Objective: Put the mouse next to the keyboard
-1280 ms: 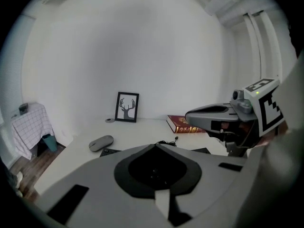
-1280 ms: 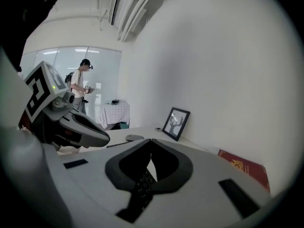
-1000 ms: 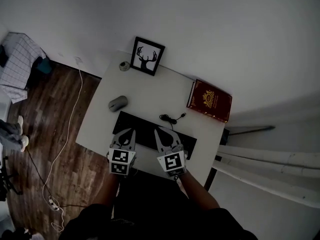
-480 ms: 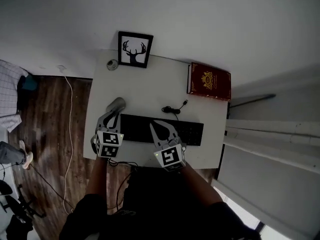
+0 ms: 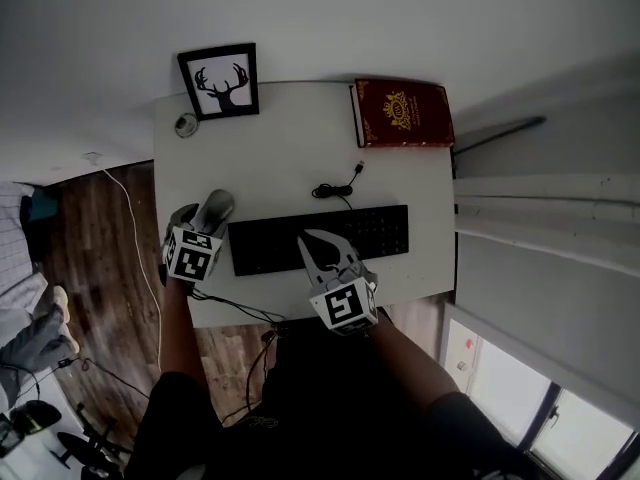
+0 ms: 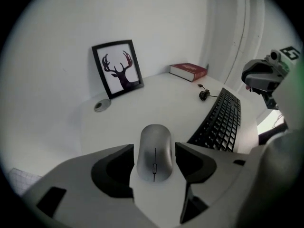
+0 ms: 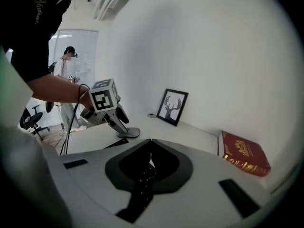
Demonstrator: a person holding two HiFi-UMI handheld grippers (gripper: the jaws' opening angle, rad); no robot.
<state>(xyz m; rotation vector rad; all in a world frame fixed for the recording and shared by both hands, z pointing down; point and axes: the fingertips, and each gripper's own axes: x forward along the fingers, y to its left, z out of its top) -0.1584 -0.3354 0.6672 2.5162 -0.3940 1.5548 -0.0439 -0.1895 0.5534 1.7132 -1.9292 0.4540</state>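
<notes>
One mouse (image 6: 154, 151), one keyboard (image 5: 270, 248), one red book (image 5: 401, 114), one framed picture (image 5: 220, 81)

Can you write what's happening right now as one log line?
left tool: jaws just been opening, mouse between, not gripped | right tool: shut, above keyboard | mouse: on table

A smooth, silver-grey oval mouse (image 5: 213, 208) lies flat on the white desk (image 5: 300, 148), left of centre in the head view. It sits just beside the upper left corner of the keyboard (image 5: 318, 238). The keyboard is black, flat and stretched across mid-frame.
</notes>
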